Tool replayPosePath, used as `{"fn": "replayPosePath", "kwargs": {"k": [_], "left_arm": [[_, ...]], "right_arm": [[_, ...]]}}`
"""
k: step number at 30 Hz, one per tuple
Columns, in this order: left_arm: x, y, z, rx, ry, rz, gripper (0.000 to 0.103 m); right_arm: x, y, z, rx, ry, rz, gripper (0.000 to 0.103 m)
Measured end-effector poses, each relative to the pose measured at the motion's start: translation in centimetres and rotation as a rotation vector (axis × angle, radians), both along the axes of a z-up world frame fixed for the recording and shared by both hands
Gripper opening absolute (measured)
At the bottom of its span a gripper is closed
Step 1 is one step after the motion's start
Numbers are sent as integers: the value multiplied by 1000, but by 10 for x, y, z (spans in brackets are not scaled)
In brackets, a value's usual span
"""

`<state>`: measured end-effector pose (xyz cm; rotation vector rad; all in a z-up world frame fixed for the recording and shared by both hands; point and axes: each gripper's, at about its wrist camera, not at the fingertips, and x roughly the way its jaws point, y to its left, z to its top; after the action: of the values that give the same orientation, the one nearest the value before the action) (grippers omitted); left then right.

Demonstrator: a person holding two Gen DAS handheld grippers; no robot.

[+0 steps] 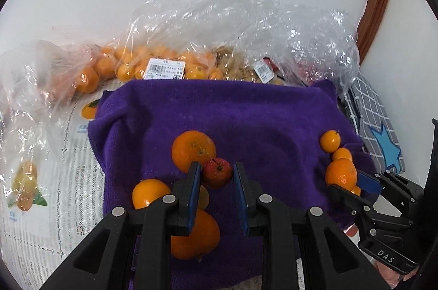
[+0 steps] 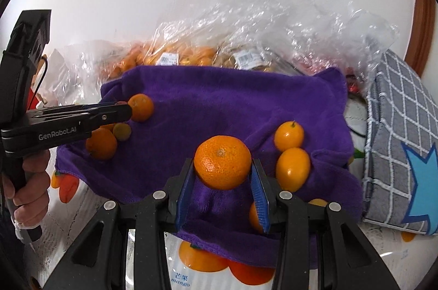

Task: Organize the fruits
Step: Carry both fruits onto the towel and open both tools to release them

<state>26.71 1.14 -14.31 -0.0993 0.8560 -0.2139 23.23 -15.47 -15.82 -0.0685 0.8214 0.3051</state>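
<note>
Through the left wrist camera I had the left gripper (image 1: 217, 175) spread fairly wide around a small red fruit (image 1: 217, 172) lying on the purple towel (image 1: 246, 109). Neither blue pad seemed to press on it; the left one sat just beside it, the right one stood clear. A large orange (image 1: 193, 150) was touching the red fruit from behind, and two more oranges (image 1: 149, 192) lay close under the left finger. Far to my right, the right gripper (image 1: 345, 181) straddled a mandarin (image 1: 340, 175).

Through the right wrist camera that mandarin (image 2: 222, 161) sat between the right gripper (image 2: 222, 177) pads, which looked to be touching both its sides, so I judged it held, though only near the fingertips. Two kumquats (image 2: 292, 169) lay just beside the right finger, and the left gripper (image 2: 120, 110) showed side-on by another orange (image 2: 141, 107). Bagged fruit (image 2: 175, 57) was heaped behind the towel.

My worries: closing the left gripper could nudge the big orange and roll the red fruit out of the gap, since the two touch. The mandarin's shallow hold might let it slip forward on lifting, and the soft, rumpled towel would send anything dropped rolling off toward the kumquats
</note>
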Motion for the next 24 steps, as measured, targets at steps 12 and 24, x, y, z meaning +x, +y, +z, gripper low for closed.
{"fn": "replayPosePath", "kwargs": {"k": [12,24], "left_arm": [[-3,8,-2,11,28,39,28],[-85,20,48,37,-83,114,54]], "right_arm": [[-2,9,-17,-40,30,26,44],[-70,-9,61,-17,-95,-117,68]]}}
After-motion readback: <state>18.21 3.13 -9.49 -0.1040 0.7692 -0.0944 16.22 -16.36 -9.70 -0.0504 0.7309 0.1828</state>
